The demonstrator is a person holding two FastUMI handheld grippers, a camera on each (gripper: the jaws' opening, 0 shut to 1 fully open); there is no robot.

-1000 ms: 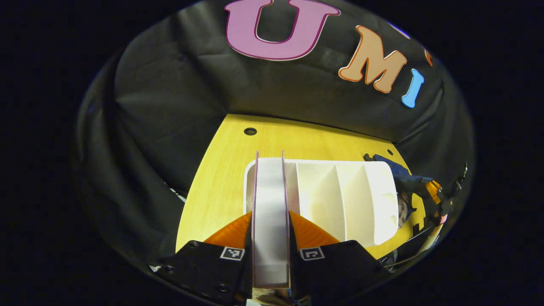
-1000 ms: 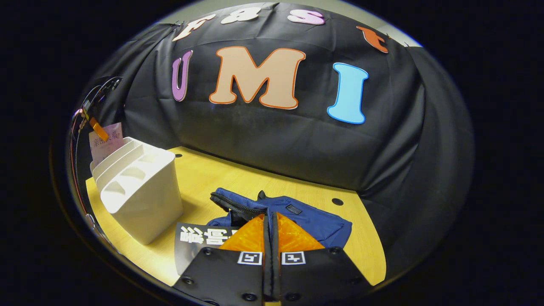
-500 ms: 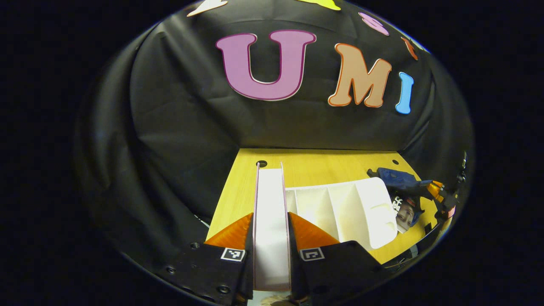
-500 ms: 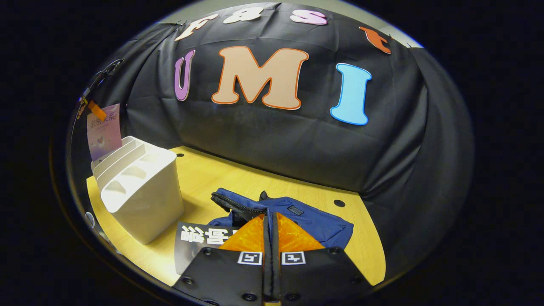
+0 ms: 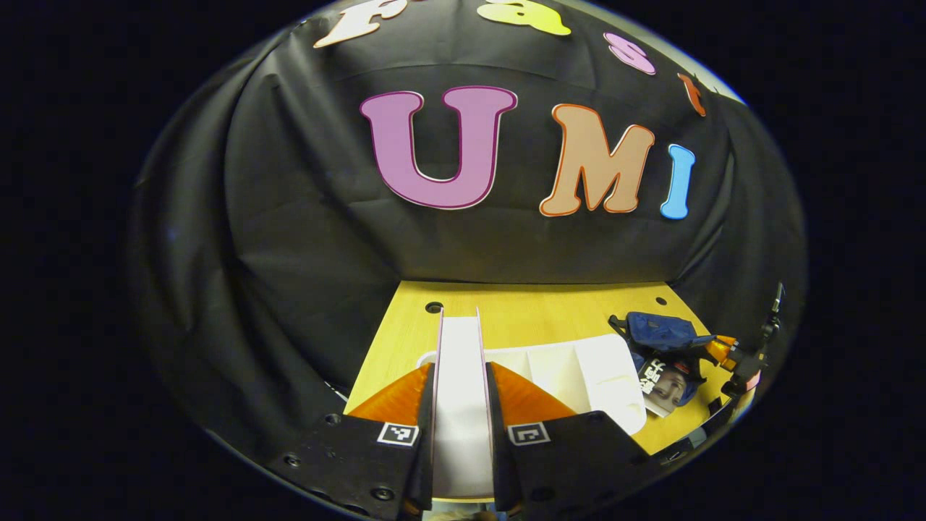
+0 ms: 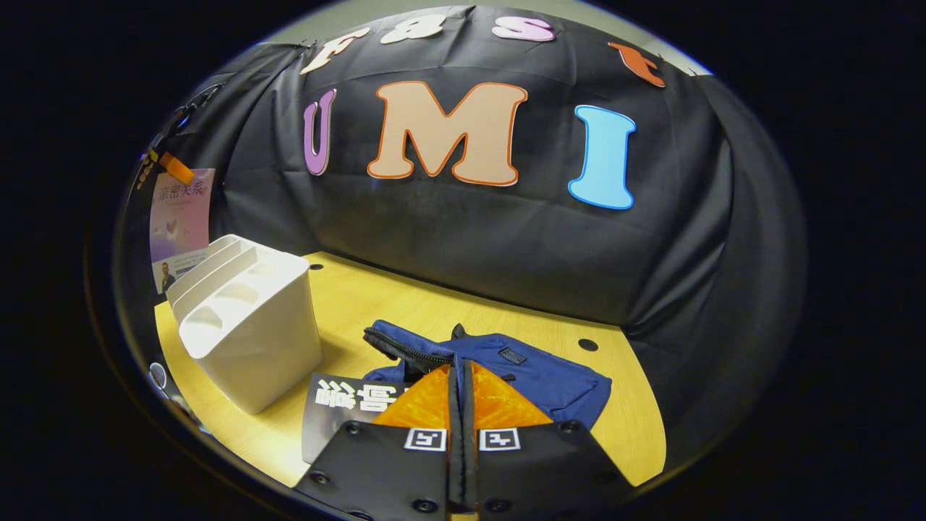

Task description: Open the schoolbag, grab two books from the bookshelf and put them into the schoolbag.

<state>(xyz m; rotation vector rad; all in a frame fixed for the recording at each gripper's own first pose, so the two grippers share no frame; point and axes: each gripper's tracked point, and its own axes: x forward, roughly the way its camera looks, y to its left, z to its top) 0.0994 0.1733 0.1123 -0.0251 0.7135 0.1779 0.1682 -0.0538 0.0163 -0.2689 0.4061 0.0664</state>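
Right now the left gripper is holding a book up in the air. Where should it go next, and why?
Probably sideways toward the blue schoolbag. The left gripper pinches the pink book, which is lifted above the white bookshelf. The bag lies with its zipper open beside the shelf, and a black book rests at its mouth.

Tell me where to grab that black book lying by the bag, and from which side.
Judging by its pose, take the black book by its free edge toward the white shelf, coming in low along the table. It lies flat with its other end against or under the blue bag, so only that edge offers both faces to the fingers.
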